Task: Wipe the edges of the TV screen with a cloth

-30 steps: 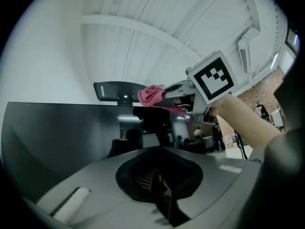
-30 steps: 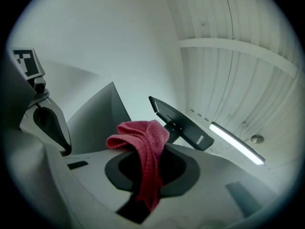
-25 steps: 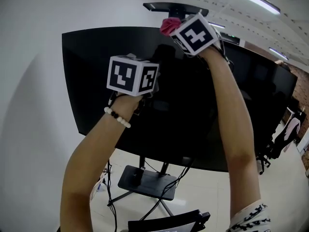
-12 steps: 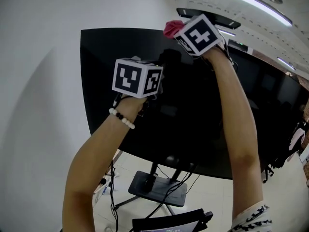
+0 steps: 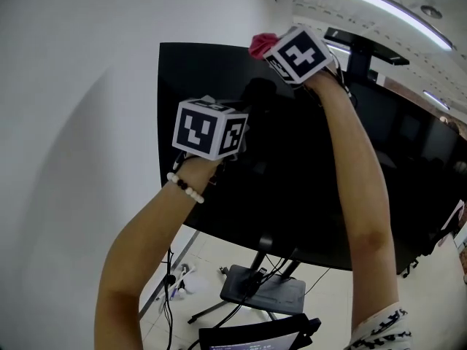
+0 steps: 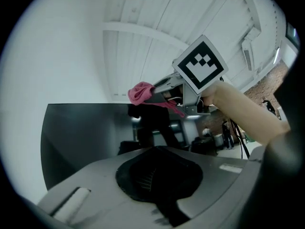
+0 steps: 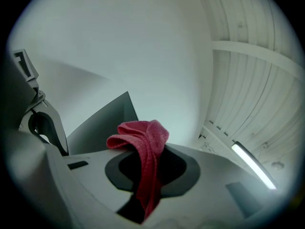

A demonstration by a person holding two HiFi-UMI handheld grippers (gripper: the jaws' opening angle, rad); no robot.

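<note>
A large black TV screen (image 5: 292,166) stands on a stand in front of a white wall. My right gripper (image 5: 271,48) is raised to the screen's top edge and is shut on a pink cloth (image 5: 260,44), which bunches out past the jaws (image 7: 145,137). In the right gripper view the TV's top-left corner (image 7: 102,120) shows just beyond the cloth. My left gripper (image 5: 211,126) is held lower, in front of the upper left of the screen, its jaws shut with nothing in them (image 6: 159,149). From the left gripper view the cloth (image 6: 141,92) sits on the top edge.
The white wall (image 5: 73,159) lies left of the TV. Below are the stand's base (image 5: 264,292), trailing cables (image 5: 169,283) and a dark chair back (image 5: 255,334). A second dark screen (image 5: 423,159) stands at the right. A ceiling strip light (image 5: 394,9) runs overhead.
My right gripper and the cloth have slid left along the top edge, closer to the TV's top-left corner. The left gripper has drifted left with it.
</note>
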